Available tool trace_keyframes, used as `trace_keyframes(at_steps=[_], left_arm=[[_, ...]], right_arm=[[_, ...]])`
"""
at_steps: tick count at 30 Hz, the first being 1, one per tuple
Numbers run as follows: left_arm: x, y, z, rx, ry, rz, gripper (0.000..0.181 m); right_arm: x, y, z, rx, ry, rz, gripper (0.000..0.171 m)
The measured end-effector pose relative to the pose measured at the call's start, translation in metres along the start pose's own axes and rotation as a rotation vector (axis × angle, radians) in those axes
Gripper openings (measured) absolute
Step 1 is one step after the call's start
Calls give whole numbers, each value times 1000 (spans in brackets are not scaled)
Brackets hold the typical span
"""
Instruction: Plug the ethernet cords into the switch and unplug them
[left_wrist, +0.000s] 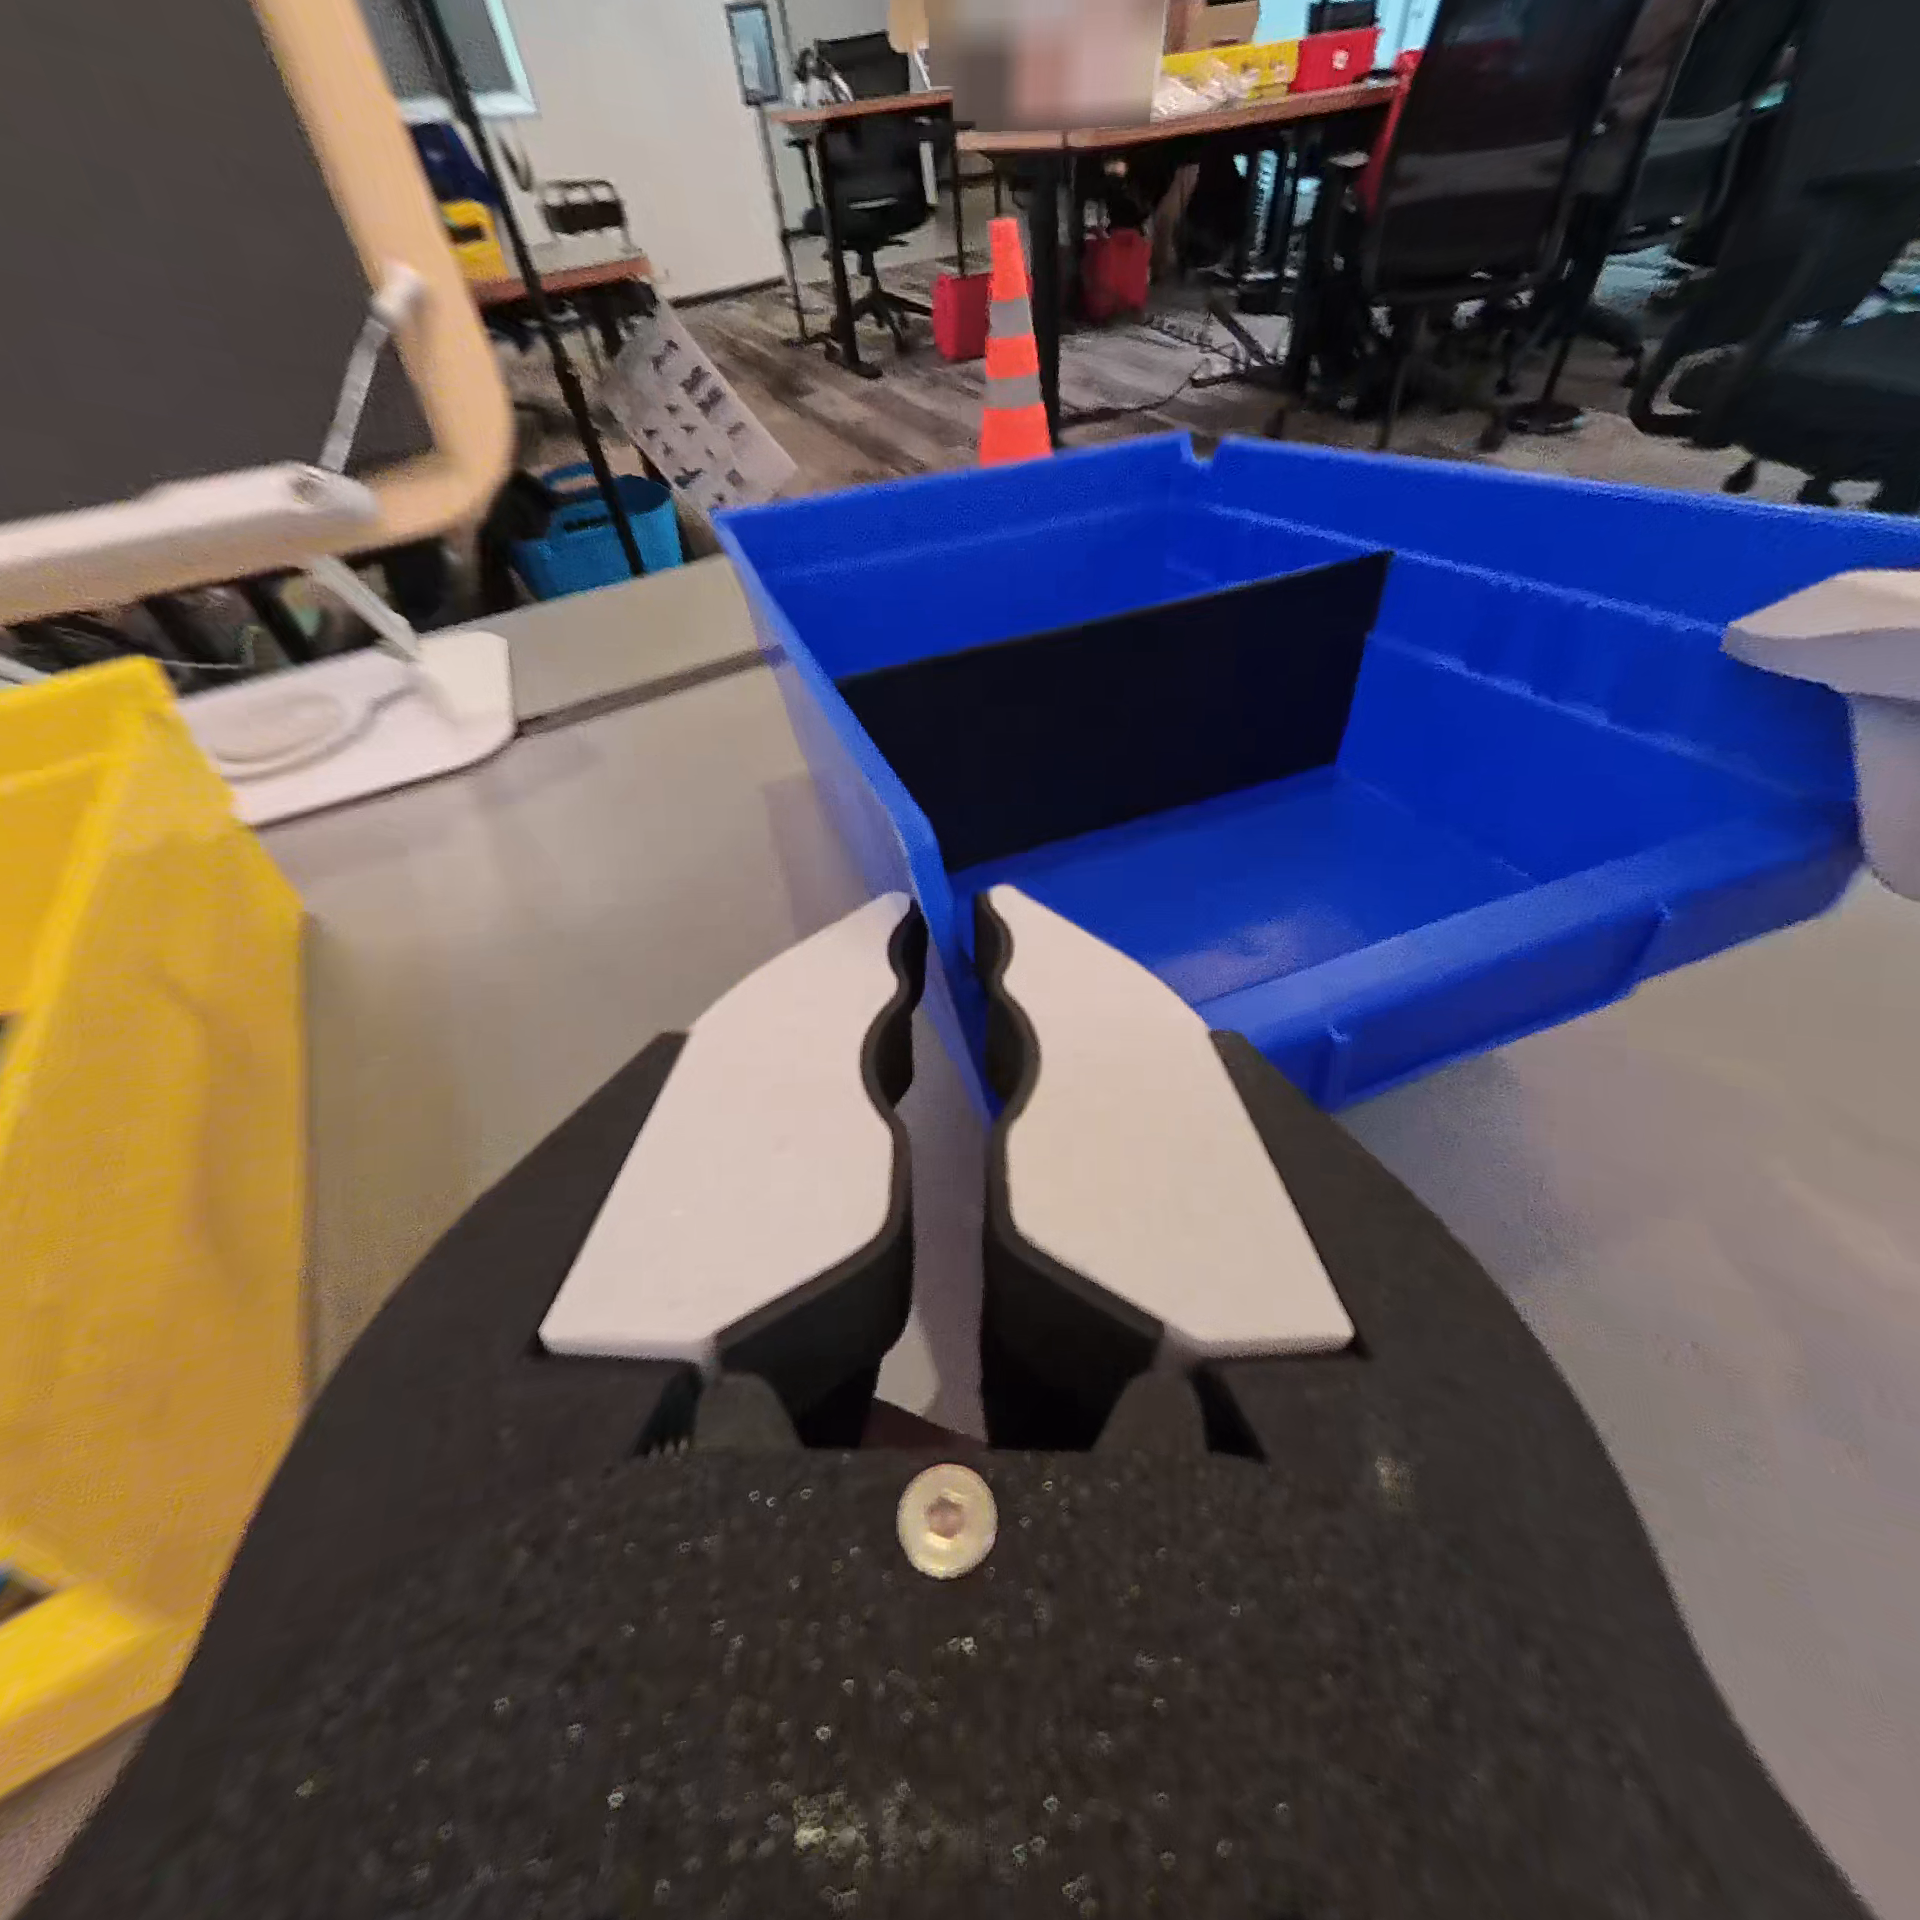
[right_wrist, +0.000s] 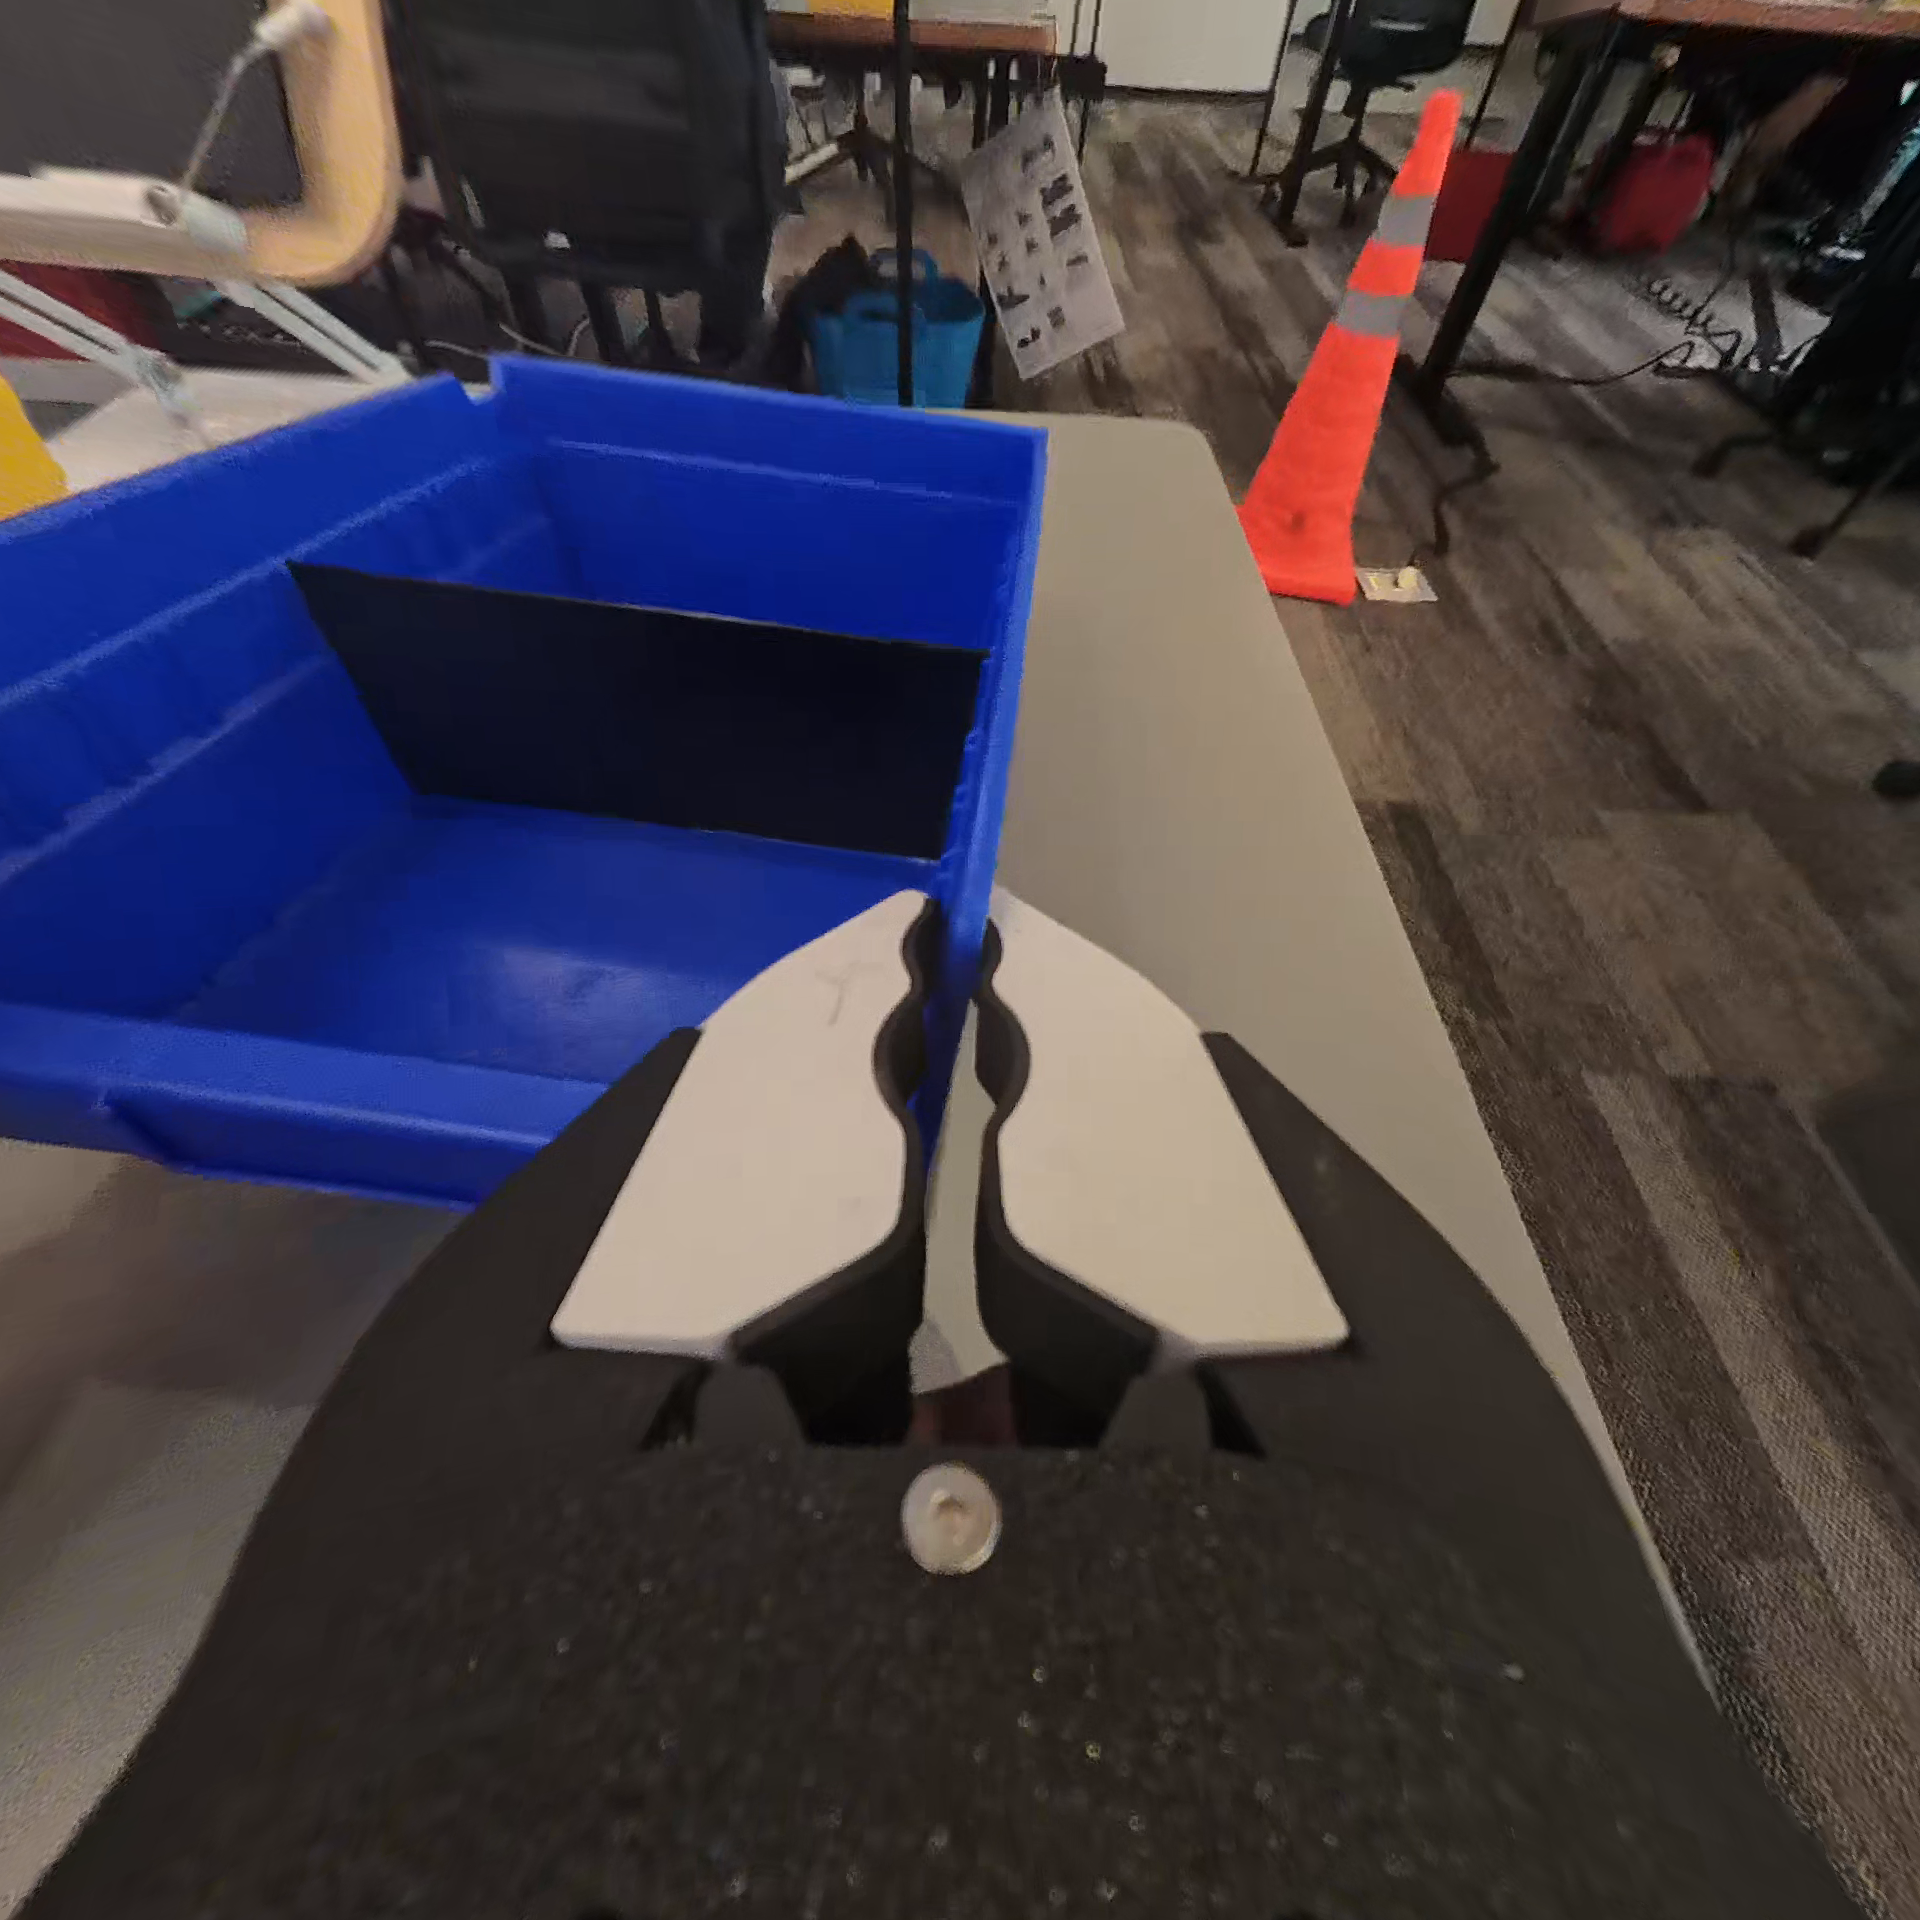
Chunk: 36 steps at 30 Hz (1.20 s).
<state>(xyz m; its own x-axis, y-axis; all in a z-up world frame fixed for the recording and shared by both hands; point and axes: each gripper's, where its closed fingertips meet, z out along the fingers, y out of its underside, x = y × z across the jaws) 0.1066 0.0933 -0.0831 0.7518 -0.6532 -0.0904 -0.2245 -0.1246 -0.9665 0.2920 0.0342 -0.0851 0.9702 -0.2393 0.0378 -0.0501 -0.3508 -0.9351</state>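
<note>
Gripping the blue bin (left_wrist: 1299, 914) at both side walls: my left hand-held gripper (left_wrist: 948, 925) pinches its left wall, my right hand-held gripper (right_wrist: 954, 925) its right wall, jaws narrow on thin plastic. Smooth, glossy bin, black divider (left_wrist: 1122, 696) across it; near compartment bare. Far compartment hidden. Grey table (left_wrist: 540, 935) beneath. Yellow bin (left_wrist: 125, 1039) cut off left. Switch and cords not seen.

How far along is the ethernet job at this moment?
Nothing of the plugging shows as done: no switch or cords are in either view. In hand: the left gripper is closed on the left wall of the blue bin, the right gripper on its right wall; the near compartment is empty, and a black divider hides what lies beyond. All plugging and unplugging remains.
</note>
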Motion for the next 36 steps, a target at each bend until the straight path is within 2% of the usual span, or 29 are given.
trace_keyframes(at_steps=[4,8,11,14,17,19,22,25,27,28,30,33,34,35,36], left_arm=[[27,39,15,-121,101,-41,13],[35,39,10,-130,172,-34,21],[29,21,-7,-92,227,-20,22],[4,-7,-36,-30,252,28,23],[-74,-28,-64,-3,35,168,24],[-133,-34,-89,10,-92,195,24],[-209,-12,-125,-46,-180,110,25],[-271,38,-151,-125,-275,10,31],[-296,66,-162,-147,-317,-41,34],[-302,75,-162,-167,-311,-46,36],[-314,86,-156,-210,-302,-74,49],[-319,101,-141,-250,-225,-178,49],[-321,108,-136,-273,-213,-182,47],[-320,114,-130,-290,-189,-175,35],[-318,118,-126,-298,-157,-163,16]], right_arm=[[21,37,16,-139,40,50,4],[24,35,25,-120,57,73,6],[26,36,26,-164,85,55,10],[36,21,16,-167,180,6,25],[24,-23,2,-48,209,-40,26],[-12,-52,-4,38,136,-95,26],[-104,-83,-7,143,-94,-117,28],[-228,-74,-9,122,-440,-49,32],[-307,-46,-11,28,-671,-3,46],[-331,-30,-6,-20,-690,0,52],[-351,-7,15,-62,-563,-23,52],[-367,13,36,-73,-412,-119,53],[-370,15,41,-67,-373,-133,49],[-370,16,46,-65,-318,-145,35],[-369,18,49,-76,-271,-149,20]])
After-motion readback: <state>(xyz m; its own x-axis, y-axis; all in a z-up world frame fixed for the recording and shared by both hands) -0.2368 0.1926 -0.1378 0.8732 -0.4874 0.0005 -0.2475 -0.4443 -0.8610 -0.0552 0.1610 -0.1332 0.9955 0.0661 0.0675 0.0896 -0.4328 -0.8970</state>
